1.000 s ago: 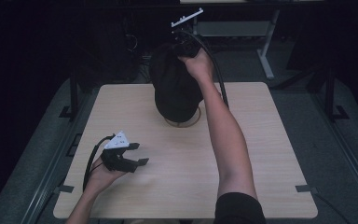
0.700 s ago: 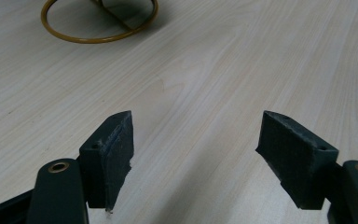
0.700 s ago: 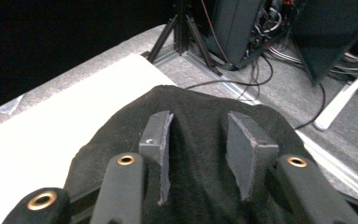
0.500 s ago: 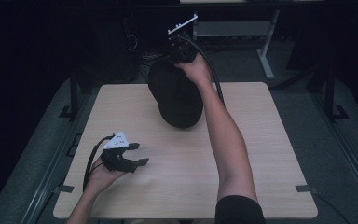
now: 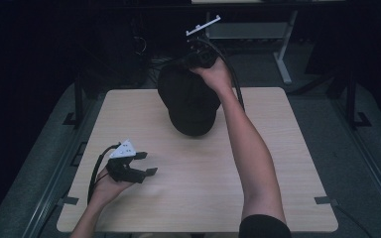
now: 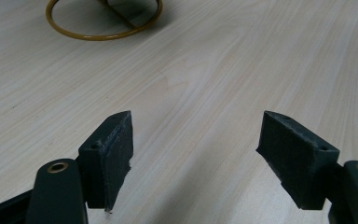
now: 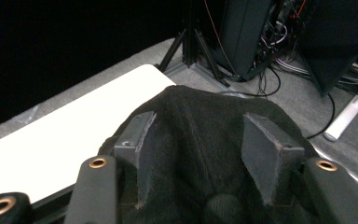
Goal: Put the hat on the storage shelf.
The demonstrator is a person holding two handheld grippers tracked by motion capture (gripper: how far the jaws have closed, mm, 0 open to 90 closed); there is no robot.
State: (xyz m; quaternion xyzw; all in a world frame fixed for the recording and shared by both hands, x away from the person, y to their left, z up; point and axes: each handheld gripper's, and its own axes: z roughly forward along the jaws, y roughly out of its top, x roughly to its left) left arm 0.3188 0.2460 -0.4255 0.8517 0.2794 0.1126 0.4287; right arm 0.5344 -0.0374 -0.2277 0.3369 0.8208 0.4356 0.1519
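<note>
Showing gold ring (image 6: pixel 103 21) beside left claw (image 6: pixel 196 154), high view's black cap (image 5: pixel 188 101) covering it

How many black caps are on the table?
1. The black cap sits at the table's far middle, under the right claw, whose jaws have just been opening and stand apart over its fabric.

I work at a pale wooden table (image 5: pixel 278 163) with a light grain and rounded corners, standing on grey carpet (image 5: pixel 362 148). The room around me is dark, nearly black at the sides and far end. Beyond the table's far edge a white desk leg (image 5: pixel 283 54) stands on the floor. Past the left far corner I see dark equipment with tangled cables (image 7: pixel 279 51) and black stand legs (image 7: pixel 191 51).
</note>
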